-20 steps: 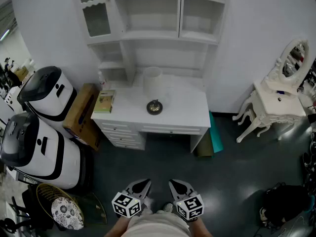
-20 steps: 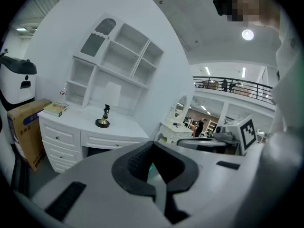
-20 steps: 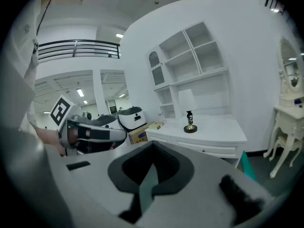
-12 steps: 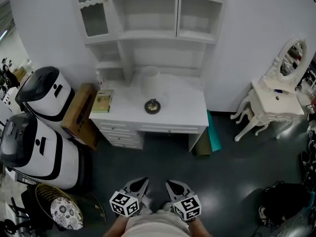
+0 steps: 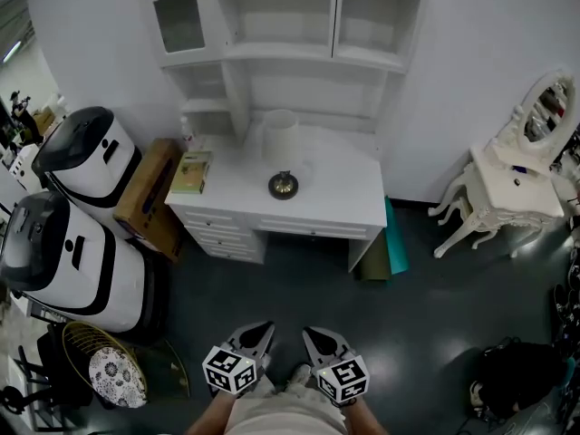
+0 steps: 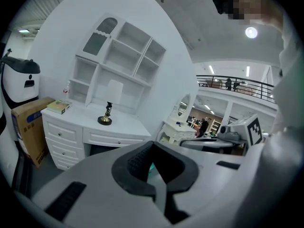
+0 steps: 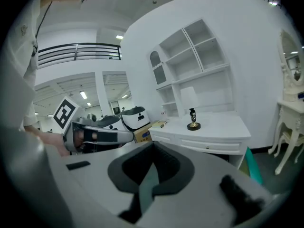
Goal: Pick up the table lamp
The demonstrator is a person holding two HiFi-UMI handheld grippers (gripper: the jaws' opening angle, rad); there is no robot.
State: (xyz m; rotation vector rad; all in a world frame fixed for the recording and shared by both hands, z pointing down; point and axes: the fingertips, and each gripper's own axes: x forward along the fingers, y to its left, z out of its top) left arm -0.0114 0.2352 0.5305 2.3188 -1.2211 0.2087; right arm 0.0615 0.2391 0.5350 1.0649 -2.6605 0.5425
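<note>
The table lamp (image 5: 283,185) stands on the white desk (image 5: 344,202), with a dark brass base and a white shade (image 5: 279,134). It shows small and far off in the left gripper view (image 6: 107,112) and in the right gripper view (image 7: 192,118). Both grippers hang low by the person's body, well short of the desk across the dark floor. My left gripper (image 5: 258,335) is shut with nothing in it, its jaws meeting at the tip (image 6: 152,148). Beside it, my right gripper (image 5: 319,338) is also shut and holds nothing (image 7: 153,148).
A book (image 5: 192,172) lies at the desk's left end, under a white shelf unit (image 5: 290,25). Left of the desk stand a cardboard box (image 5: 149,198) and two white-and-black machines (image 5: 63,261). A vanity table with a mirror (image 5: 512,188) stands right, a teal board (image 5: 396,243) leans by the desk.
The head view has shifted slightly, so the desk sits a little higher in the picture. Both grippers stay shut, side by side at the bottom. Nothing on the desk has moved.
</note>
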